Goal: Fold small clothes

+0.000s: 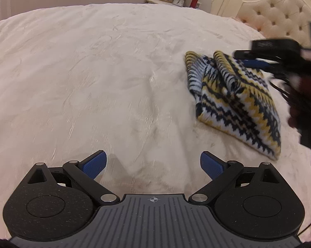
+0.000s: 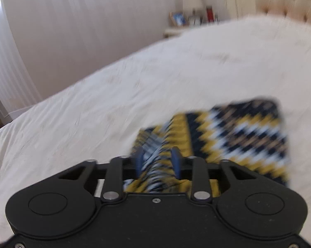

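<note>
The right gripper [image 2: 157, 162], half open astride the knit [image 1: 236, 103], sits nearest; the wide-open left gripper [image 1: 153, 165] finds it at two o'clock.

From my right wrist camera, the right gripper [image 2: 157, 162] sits low over the patterned knit garment [image 2: 234, 136], which lies folded on the cream bedspread [image 2: 114, 95]. A ridge of the knit runs between the blue fingers [image 2: 139, 162]; blur hides whether the pads touch it. A nightstand [image 2: 174, 32] stands against the far wall.
</note>
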`<state>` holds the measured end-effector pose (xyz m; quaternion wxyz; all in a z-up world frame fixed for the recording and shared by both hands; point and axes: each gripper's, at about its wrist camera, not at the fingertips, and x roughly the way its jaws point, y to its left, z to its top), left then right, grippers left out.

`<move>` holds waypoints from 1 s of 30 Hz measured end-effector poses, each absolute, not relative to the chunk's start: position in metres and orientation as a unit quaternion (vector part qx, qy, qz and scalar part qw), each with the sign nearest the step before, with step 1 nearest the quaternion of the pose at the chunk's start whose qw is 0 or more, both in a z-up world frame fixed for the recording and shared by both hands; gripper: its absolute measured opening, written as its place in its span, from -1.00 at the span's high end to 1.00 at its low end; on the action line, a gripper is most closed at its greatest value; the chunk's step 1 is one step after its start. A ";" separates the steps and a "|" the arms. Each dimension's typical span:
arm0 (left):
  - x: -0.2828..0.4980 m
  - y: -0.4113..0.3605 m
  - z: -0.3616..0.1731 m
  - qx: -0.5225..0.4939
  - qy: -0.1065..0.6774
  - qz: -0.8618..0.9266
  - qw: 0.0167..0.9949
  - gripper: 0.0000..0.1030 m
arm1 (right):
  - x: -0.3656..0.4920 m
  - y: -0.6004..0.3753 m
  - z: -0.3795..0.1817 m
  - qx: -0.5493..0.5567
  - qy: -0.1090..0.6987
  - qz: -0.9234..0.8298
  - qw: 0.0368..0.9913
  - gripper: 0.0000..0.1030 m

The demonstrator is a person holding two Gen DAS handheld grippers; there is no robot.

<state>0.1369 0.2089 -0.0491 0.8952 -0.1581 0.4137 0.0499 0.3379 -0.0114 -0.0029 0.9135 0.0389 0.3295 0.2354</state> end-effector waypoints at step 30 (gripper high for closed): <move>0.350 0.132 -0.038 -0.178 0.455 -0.075 0.869 -0.74 | 0.237 0.008 -0.079 -0.241 0.170 0.289 0.911 0.06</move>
